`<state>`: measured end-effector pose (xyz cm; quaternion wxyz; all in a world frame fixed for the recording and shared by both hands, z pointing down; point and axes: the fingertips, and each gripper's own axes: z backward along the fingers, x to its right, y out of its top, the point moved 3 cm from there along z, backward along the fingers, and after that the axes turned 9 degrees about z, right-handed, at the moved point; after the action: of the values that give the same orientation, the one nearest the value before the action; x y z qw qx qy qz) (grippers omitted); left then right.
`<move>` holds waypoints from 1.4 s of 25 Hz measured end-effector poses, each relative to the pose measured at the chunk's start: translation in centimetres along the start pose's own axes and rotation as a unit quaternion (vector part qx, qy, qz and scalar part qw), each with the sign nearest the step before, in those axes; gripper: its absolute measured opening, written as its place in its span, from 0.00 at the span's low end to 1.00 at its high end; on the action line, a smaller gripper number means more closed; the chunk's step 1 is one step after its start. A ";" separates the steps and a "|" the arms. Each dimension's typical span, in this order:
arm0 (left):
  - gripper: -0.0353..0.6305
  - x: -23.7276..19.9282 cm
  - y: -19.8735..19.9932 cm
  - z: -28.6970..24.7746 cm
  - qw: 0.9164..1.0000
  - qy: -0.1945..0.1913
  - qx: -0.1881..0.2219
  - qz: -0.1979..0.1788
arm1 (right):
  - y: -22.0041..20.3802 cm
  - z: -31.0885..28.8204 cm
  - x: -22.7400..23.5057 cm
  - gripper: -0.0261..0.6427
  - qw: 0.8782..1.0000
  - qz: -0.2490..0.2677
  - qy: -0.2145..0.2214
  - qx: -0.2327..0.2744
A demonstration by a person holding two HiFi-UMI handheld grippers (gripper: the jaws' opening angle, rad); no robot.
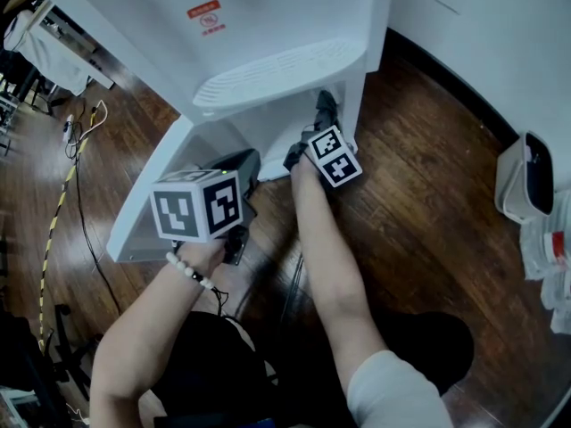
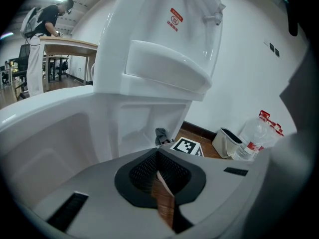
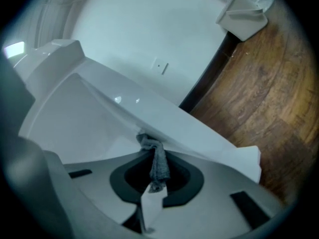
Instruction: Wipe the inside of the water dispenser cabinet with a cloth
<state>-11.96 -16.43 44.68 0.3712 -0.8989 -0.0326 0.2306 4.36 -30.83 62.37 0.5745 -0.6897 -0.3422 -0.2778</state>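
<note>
The white water dispenser (image 1: 268, 34) stands on a wood floor with its lower cabinet door (image 1: 147, 208) swung open to the left. My right gripper (image 1: 323, 107) reaches into the cabinet opening (image 1: 268, 136), shut on a grey cloth (image 3: 158, 163). The cloth touches the white edge of the cabinet's right side. In the left gripper view the cloth (image 2: 160, 135) shows low in the opening, beside the right gripper's marker cube (image 2: 187, 146). My left gripper (image 1: 243, 162) hovers in front of the open door, shut with nothing in it (image 2: 160, 172).
A small white bin (image 1: 526, 181) and plastic bottles (image 1: 553, 257) stand against the wall at the right. Cables (image 1: 76, 141) run across the floor at the left. A person (image 2: 37, 44) stands at a desk far behind the dispenser.
</note>
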 end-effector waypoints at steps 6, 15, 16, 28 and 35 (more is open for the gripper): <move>0.05 0.2 -0.1 -0.1 1.000 -0.002 -0.002 -0.001 | -1.3 0.0 3.3 0.09 0.998 -0.031 -0.044 -0.022; 0.05 0.6 0.1 0.1 1.000 -0.005 0.003 -0.007 | -2.3 0.7 5.0 0.09 0.994 -0.084 -0.065 -0.034; 0.05 0.6 0.1 0.2 1.000 -0.006 0.003 -0.007 | -1.7 0.8 4.1 0.09 0.995 -0.081 -0.053 -0.028; 0.05 1.0 0.3 0.4 1.000 -0.008 0.008 -0.010 | 4.0 3.5 -5.3 0.09 0.996 -0.030 0.084 0.029; 0.05 0.9 0.4 0.4 1.000 -0.008 0.010 -0.008 | 9.8 5.7 -10.1 0.09 0.983 0.002 0.159 0.087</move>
<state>-11.41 -16.24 43.88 0.3814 -0.8932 -0.0406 0.2348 5.87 -27.78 47.55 0.6799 -0.5845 -0.2681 -0.3524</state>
